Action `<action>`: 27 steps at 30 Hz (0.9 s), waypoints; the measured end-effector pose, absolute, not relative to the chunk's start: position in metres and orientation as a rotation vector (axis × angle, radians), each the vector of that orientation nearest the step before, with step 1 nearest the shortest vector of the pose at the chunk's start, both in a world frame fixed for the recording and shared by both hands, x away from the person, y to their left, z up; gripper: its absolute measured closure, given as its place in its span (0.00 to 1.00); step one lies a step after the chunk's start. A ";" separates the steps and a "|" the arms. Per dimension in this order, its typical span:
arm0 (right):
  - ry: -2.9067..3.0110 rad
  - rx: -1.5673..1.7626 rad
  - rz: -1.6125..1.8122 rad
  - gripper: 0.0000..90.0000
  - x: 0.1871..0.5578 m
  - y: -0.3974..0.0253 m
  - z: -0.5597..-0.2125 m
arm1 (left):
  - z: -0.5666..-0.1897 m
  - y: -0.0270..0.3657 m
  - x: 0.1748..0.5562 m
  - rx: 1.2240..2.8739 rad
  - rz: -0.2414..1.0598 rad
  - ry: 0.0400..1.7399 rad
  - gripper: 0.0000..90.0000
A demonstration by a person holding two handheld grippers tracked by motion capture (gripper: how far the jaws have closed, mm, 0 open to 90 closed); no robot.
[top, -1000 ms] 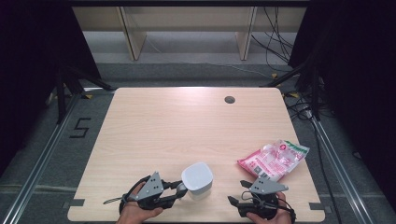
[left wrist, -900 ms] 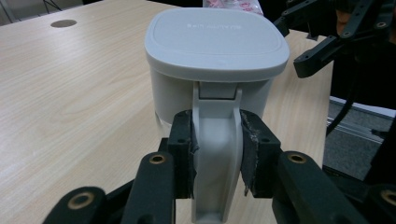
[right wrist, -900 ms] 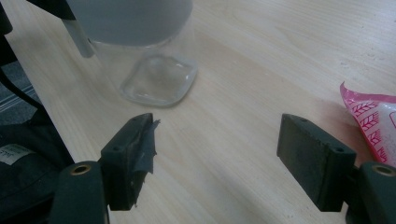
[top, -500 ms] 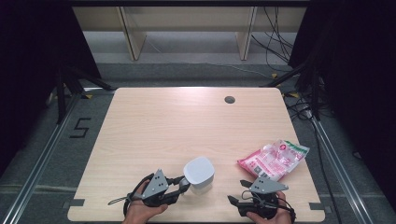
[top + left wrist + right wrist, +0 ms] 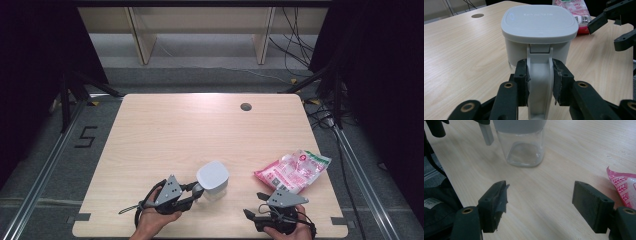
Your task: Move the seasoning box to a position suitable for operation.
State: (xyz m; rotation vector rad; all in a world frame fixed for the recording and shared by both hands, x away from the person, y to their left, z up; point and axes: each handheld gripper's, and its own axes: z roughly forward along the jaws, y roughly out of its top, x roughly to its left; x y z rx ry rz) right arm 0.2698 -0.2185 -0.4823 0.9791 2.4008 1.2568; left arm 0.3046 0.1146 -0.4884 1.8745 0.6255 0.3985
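A clear container (image 5: pixel 212 176) with a white lid stands near the front middle of the wooden table (image 5: pixel 200 130). My left gripper (image 5: pixel 196 190) is shut on its white handle (image 5: pixel 540 62), pads (image 5: pixel 521 80) pressed on both sides. The glass body (image 5: pixel 525 147) rests on the tabletop in the right gripper view. My right gripper (image 5: pixel 254 205) is open near the front right edge, nothing between its jaws (image 5: pixel 540 205), pointing toward the container. A pink plastic bag (image 5: pixel 292 170) lies just beyond it, to the right.
A round cable hole (image 5: pixel 245 106) sits at the table's far side. The pink bag (image 5: pixel 624 187) lies close to my right gripper's right jaw. Black stands and cables line the floor on both sides of the table.
My left gripper has pushed the container a little farther from the front edge and slightly right. The right gripper has hardly moved.
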 end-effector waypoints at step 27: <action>2.416 0.955 1.255 0.32 0.272 -0.218 -0.483 | -0.487 0.105 0.351 1.897 0.421 0.597 0.76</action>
